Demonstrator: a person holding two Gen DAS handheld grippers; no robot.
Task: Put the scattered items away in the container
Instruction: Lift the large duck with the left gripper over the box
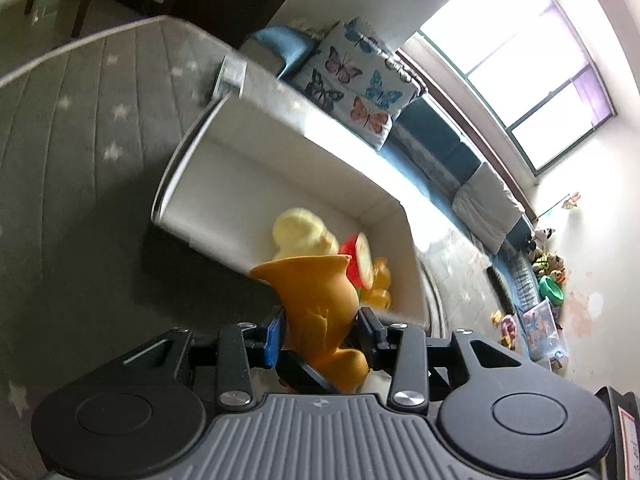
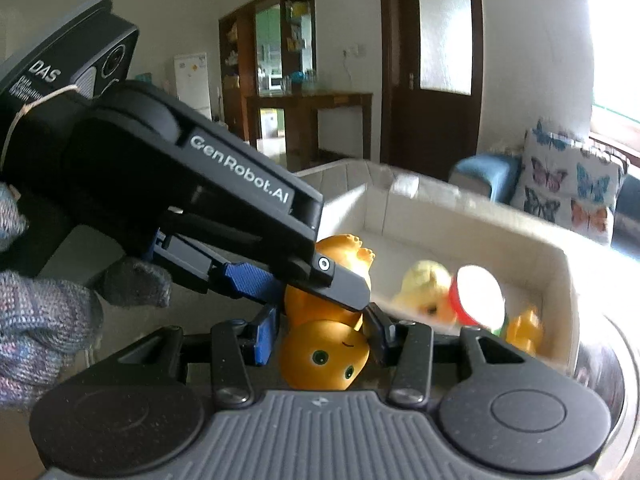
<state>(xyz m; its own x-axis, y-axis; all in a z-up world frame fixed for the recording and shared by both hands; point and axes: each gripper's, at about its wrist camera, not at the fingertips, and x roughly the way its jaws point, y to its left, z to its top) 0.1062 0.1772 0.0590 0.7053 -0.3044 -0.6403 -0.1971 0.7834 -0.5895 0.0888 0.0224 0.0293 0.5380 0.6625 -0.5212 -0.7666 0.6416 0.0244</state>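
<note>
An orange toy figure [image 2: 324, 354] is clamped at the head by the right gripper [image 2: 320, 340], jaws closed on it, and at the body by the left gripper [image 1: 318, 330], whose pads press its sides. It is held just short of the near edge of the white container [image 1: 224, 168]. It is best carried over that rim and released low, one grip loosened first so it does not twist. Inside lie a pale yellow plush [image 1: 300, 234] and a red-rimmed toy [image 1: 356, 256]. The container rests on a grey starred mat [image 1: 80, 128]; beyond, a butterfly cushion [image 1: 352, 84] and a bright window [image 1: 520, 60] are seen.
</note>
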